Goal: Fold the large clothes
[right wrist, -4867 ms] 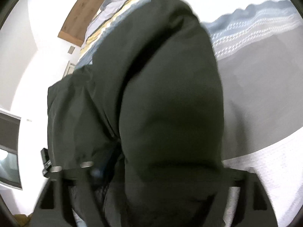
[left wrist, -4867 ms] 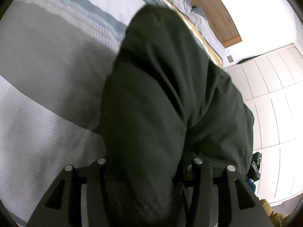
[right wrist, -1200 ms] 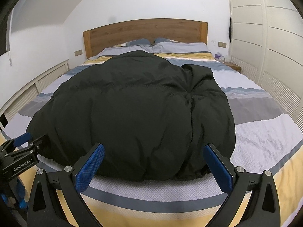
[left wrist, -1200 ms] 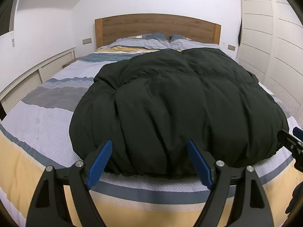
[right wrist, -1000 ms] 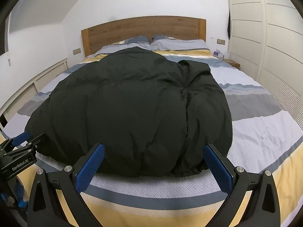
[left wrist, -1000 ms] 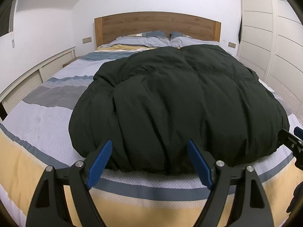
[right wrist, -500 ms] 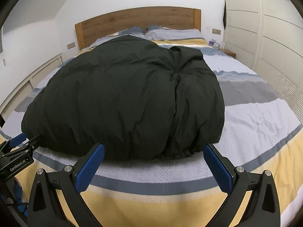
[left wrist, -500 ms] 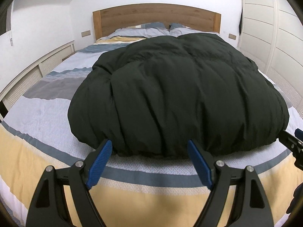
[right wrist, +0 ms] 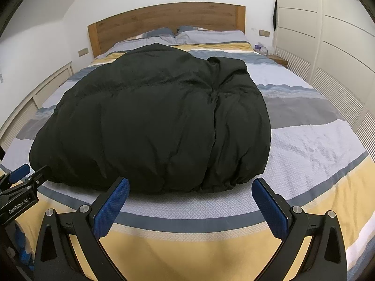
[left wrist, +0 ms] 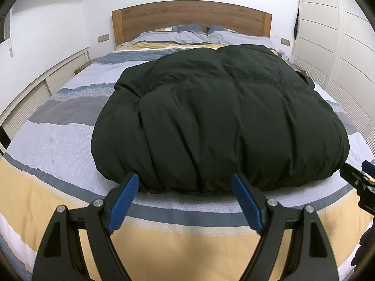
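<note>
Dark puffy coat (left wrist: 218, 117), quilted and dull black-green, heaped in a rounded mound on the striped bedspread (left wrist: 58, 145), its near hem lying just short of a grey-blue band (right wrist: 187, 220) that runs across the foot of the bed

Left gripper (left wrist: 185, 201) held above the yellow band at the foot end, jaws spread wide with nothing between them, blue ribbed pads (left wrist: 121, 202) just clear of the coat's hem

Right gripper (right wrist: 189, 208) likewise spread wide and empty, blue pads (right wrist: 110, 208) hovering over the grey-blue band, apart from the cloth

Seen in the right wrist view at the left edge: the other gripper's black body (right wrist: 20, 202), printed in white with "GenRobot.AI"; no other writing legible anywhere, no tag or brand visible on the coat

Seen in the left wrist view at the right edge: a black finger tip with a blue pad (left wrist: 358, 178), belonging to the right gripper

Beyond the coat: two grey-blue pillows (left wrist: 211, 34) against a wooden headboard (left wrist: 192, 16), white slatted wardrobe doors (right wrist: 328, 35) along the right wall, a low white slatted panel (left wrist: 46, 82) along the left, small switch plates (right wrist: 264, 32) on the wall beside the headboard, too small to read
</note>
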{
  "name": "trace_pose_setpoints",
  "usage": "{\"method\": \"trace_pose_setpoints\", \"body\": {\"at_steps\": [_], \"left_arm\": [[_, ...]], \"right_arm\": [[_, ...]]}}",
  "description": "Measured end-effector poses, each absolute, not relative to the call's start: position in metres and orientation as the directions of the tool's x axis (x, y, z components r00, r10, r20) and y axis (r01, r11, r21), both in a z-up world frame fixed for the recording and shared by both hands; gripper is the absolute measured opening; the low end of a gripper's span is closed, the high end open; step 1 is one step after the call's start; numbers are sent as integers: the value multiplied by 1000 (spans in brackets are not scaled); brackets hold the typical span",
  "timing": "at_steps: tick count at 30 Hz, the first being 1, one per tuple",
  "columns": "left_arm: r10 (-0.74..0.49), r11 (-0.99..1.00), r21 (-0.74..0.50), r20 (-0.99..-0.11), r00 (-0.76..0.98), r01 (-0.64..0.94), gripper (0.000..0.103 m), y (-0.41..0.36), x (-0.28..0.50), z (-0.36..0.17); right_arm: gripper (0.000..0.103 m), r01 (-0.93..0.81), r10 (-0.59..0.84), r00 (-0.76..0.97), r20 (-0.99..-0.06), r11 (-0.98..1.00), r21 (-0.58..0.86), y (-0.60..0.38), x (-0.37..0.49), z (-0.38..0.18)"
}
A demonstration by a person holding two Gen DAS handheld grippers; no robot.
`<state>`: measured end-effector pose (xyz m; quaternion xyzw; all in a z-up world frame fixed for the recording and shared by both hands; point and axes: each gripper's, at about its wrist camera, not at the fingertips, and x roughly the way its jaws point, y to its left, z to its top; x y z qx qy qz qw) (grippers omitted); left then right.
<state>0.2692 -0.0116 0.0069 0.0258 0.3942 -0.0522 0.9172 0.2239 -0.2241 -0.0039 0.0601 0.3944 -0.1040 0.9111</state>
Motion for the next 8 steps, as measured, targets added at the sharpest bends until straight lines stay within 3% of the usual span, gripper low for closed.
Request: {"method": "trace_pose_setpoints", "body": {"at_steps": [8], "left_arm": [[-71,993,11,-729,681,115,81,-8,268,9]], "right_arm": [[102,239,-143,663,-735,971,26,-218,224,-1]]}}
